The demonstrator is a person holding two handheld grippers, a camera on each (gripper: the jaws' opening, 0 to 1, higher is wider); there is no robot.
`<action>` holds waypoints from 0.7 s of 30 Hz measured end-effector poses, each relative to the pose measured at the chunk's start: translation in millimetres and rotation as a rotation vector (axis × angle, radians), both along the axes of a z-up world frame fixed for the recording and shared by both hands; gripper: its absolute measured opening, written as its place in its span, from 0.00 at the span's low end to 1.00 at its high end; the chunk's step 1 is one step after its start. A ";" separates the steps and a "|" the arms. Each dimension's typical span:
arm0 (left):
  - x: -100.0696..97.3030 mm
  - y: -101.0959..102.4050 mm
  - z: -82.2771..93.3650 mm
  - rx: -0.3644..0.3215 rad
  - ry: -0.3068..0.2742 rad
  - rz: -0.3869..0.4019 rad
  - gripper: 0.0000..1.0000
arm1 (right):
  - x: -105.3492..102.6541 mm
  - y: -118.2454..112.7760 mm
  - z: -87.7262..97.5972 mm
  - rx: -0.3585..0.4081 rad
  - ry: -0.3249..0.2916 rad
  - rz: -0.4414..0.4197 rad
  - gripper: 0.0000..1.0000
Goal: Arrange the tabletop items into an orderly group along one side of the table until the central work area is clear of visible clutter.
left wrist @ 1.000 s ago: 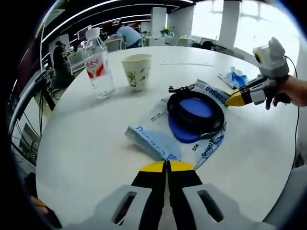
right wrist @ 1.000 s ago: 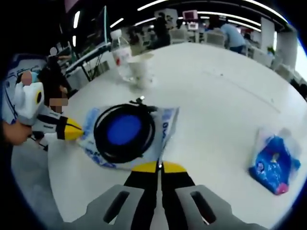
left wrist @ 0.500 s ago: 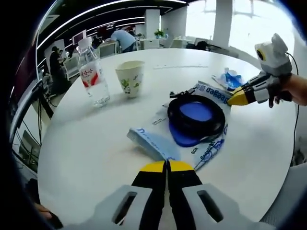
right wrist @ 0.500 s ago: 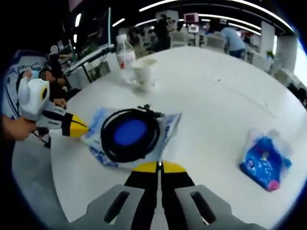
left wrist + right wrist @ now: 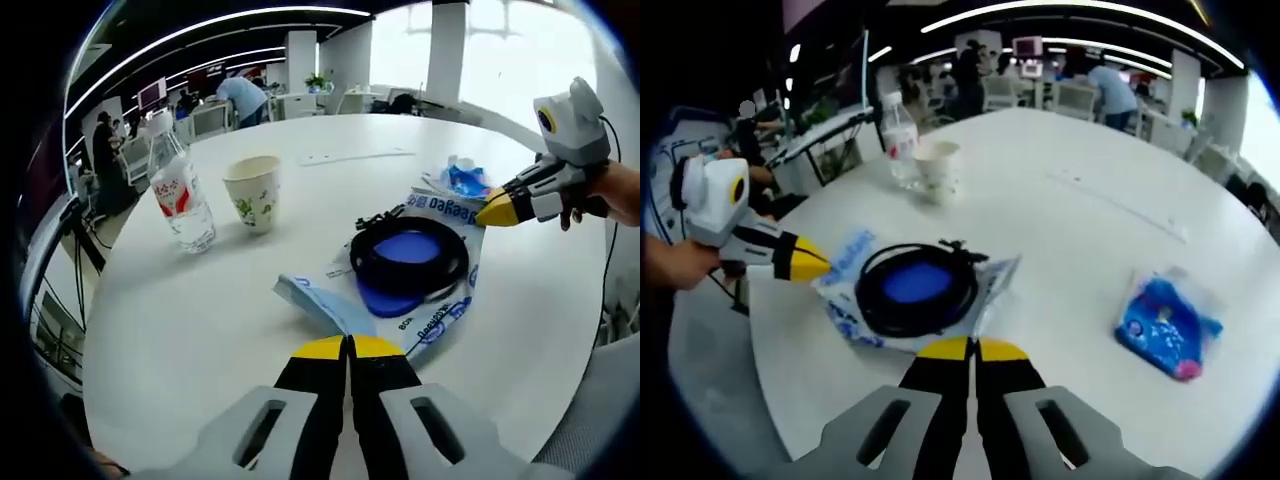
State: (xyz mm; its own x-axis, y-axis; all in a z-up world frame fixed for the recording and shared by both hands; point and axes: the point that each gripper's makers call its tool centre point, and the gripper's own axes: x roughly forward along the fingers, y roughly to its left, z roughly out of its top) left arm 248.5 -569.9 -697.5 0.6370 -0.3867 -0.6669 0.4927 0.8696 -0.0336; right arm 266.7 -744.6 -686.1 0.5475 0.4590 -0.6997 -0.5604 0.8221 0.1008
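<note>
Leftmost in the left gripper view, a water bottle (image 5: 180,190) stands upright on the white bench (image 5: 170,320), with a paper cup (image 5: 251,192) just beside it. Nearer the middle, a coiled black cable (image 5: 408,262) lies on a blue-printed plastic package (image 5: 375,290). The left gripper (image 5: 348,349) hovers clenched and empty just short of that package. Farther right, the right gripper (image 5: 497,210), also clenched and empty, points its yellow tip at the package's edge. A blue packet (image 5: 1167,325) lies well apart on the bench in the right gripper view.
</note>
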 end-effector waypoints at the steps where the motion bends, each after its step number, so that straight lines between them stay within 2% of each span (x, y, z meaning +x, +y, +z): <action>1: 0.6 -1.6 1.7 -0.003 -0.005 -0.008 0.00 | -1.3 -1.1 1.1 -0.001 -0.002 -0.004 0.00; 10: 1.1 -12.8 12.9 -0.016 -0.036 -0.069 0.00 | -15.0 -11.0 15.4 0.005 -0.029 -0.048 0.00; 12: 2.7 -15.8 14.7 -0.035 -0.031 -0.072 0.00 | -17.1 -13.9 17.7 0.008 -0.037 -0.059 0.00; 21: 6.3 -23.8 14.2 -0.022 -0.038 -0.114 0.00 | -24.4 -21.7 17.3 0.013 -0.040 -0.095 0.00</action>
State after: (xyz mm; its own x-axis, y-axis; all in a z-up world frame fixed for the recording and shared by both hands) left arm 254.8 -593.7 -683.3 0.6122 -0.4727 -0.6338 0.5898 0.8069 -0.0321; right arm 242.2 -766.4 -668.8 0.6166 0.4128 -0.6704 -0.4837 0.8705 0.0911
